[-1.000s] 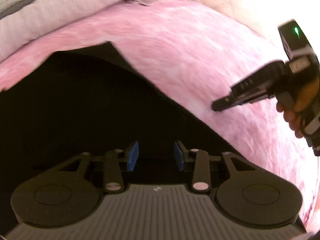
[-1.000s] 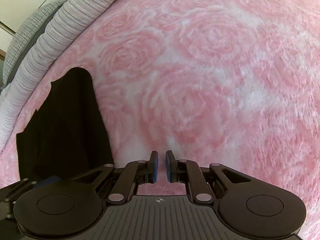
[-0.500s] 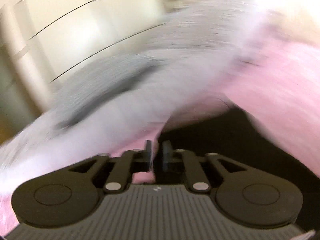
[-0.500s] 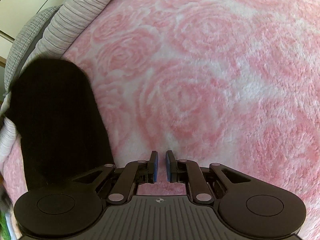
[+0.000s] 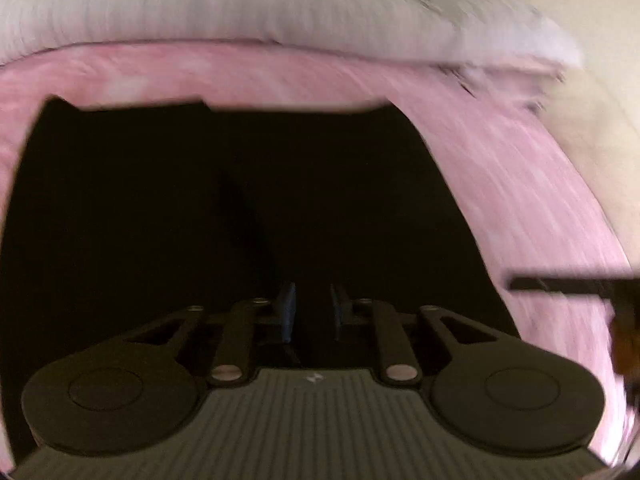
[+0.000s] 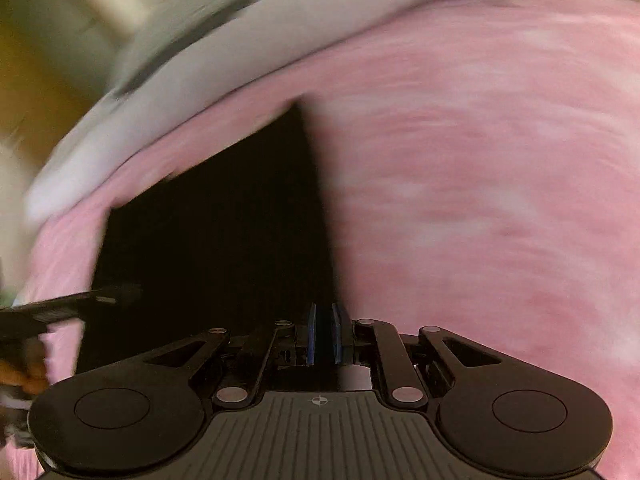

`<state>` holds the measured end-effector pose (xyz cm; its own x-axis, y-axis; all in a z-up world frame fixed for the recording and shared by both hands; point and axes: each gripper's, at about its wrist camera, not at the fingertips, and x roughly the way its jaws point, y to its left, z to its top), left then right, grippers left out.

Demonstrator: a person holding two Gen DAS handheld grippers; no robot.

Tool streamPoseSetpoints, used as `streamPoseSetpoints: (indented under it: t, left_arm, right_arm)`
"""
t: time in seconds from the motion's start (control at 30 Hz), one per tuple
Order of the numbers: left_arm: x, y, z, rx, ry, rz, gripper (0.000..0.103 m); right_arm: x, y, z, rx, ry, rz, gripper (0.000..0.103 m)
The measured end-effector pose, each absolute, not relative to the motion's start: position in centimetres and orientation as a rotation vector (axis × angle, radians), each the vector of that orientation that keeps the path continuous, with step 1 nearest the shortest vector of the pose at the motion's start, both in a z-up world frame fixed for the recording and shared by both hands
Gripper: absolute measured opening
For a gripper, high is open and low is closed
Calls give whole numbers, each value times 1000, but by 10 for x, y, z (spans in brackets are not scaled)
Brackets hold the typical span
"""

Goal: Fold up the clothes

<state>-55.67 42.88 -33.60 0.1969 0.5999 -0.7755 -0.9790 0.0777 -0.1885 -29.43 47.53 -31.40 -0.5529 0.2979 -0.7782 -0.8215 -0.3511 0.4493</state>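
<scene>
A black garment (image 5: 224,200) lies flat on the pink rose-patterned blanket (image 5: 520,184); it also shows in the right wrist view (image 6: 224,240). My left gripper (image 5: 313,312) hovers over the garment's near part with a moderate gap between its blue pads, holding nothing. My right gripper (image 6: 323,334) sits at the garment's right edge, its pads nearly together with a thin gap and nothing between them. The right gripper shows at the right edge of the left wrist view (image 5: 560,285). The left gripper shows at the left of the right wrist view (image 6: 80,302). Both views are motion-blurred.
A grey-white striped duvet or pillow (image 5: 240,8) runs along the far edge of the bed, also in the right wrist view (image 6: 208,76). Pale cupboard fronts (image 6: 60,12) stand behind it. Pink blanket (image 6: 480,180) spreads to the right of the garment.
The left gripper swung away, shut, then came back over the garment and opened partway. The right gripper turned left toward the garment's edge. The garment now lies flatter and squarer.
</scene>
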Motion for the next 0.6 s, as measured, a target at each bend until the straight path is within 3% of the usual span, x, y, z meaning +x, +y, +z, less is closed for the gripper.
streamPoseSetpoints:
  t: [0.1,0.2,0.37,0.6]
  left_arm:
    - [-550,432,-346,-756,616,1289,14]
    - [-543,436,-355,-707,641,1286,6]
    - [-546,429,-359,-679,653,1301,9]
    - [-588,381,-331,-788,592,1376,12]
  right_arm:
    - [-329,470,-324,-914,1053,2094,11]
    - [-359,480,-341,-1012,905,2114,11]
    - [-367,531,-333,-842,774,1946,11]
    - [-342,502,-301,-804,908,1980,11]
